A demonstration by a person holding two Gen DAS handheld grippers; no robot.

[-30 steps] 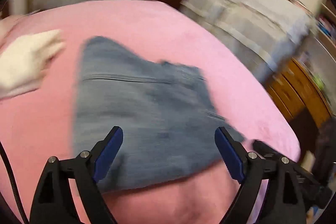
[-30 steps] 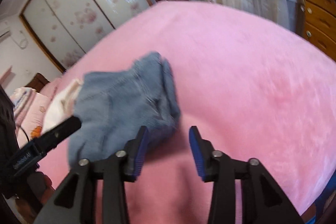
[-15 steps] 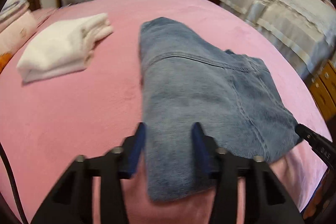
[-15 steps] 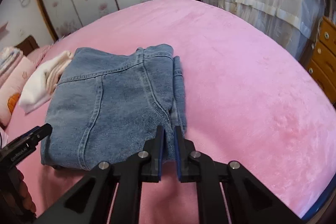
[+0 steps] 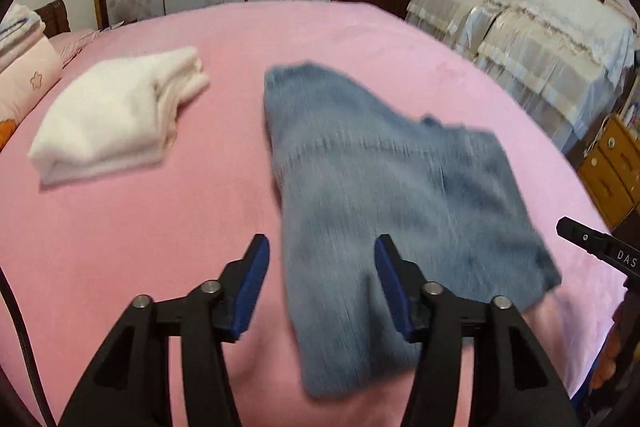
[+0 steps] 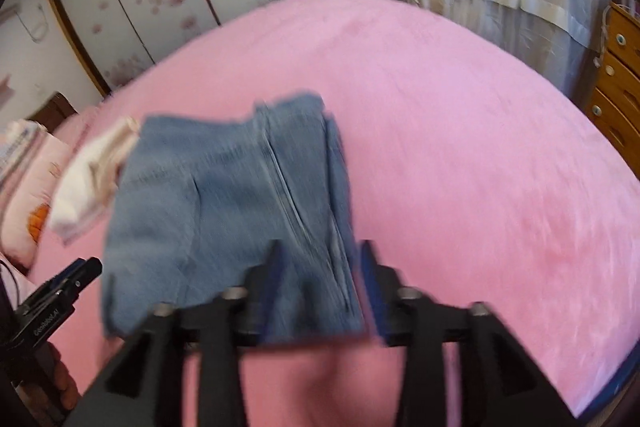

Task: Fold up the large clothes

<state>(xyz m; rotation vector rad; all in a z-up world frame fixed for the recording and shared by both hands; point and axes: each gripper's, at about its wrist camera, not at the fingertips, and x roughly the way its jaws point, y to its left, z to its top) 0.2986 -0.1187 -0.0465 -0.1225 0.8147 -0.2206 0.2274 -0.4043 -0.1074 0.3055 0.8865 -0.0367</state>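
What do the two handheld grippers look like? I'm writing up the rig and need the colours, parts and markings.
The left gripper has black angular plastic fingers with blue pads and silver bolt heads at the joints; a thin black cable runs along its left side. The right gripper has the same build. Seen from the other camera, each black body bears white lettering, partly cut off or too small to read.

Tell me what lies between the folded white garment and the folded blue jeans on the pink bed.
Nothing: only bare pink bedcover separates the folded white garment from the folded blue jeans, clearest in the left wrist view.
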